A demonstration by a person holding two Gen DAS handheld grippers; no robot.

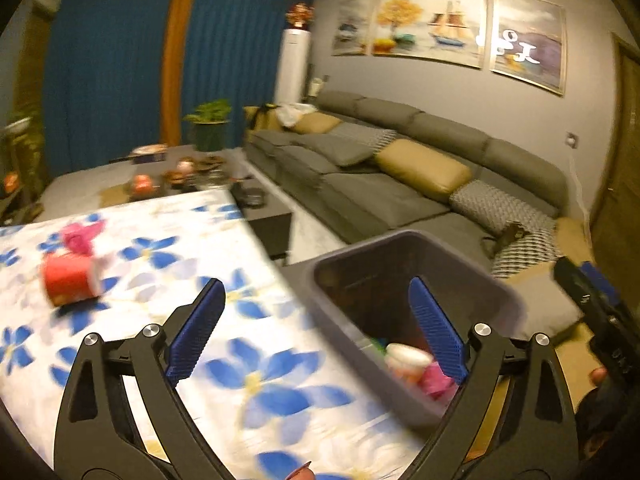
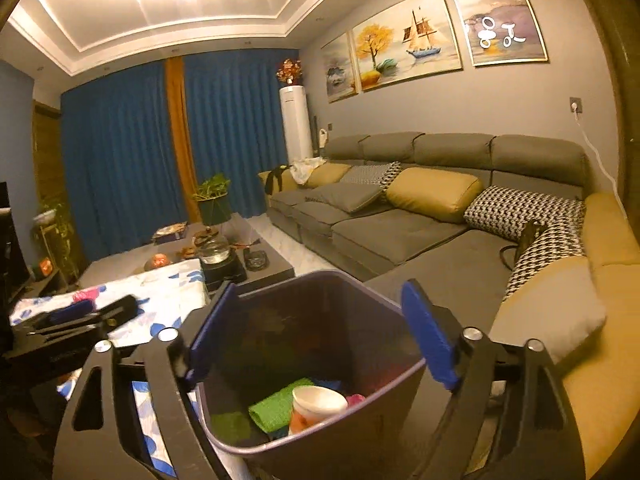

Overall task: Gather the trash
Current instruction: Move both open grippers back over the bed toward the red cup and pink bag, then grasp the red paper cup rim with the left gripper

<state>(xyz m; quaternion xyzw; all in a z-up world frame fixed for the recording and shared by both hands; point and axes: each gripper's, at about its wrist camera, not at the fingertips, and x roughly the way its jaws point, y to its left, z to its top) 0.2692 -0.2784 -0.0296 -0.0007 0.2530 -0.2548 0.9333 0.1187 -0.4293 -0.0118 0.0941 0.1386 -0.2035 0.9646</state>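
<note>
Grey bin (image 2: 320,360) (part-filled), sofa (image 2: 400,236) behind

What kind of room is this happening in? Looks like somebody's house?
Most likely a home living room: a long grey sofa with cushions, framed paintings above it, blue curtains and a coffee table.

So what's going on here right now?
A person with a gripper in each hand is clearing trash from a flowered tablecloth into a grey bin. Both the left gripper and the right gripper are open and empty. A red cup and pink scrap remain on the table.
</note>
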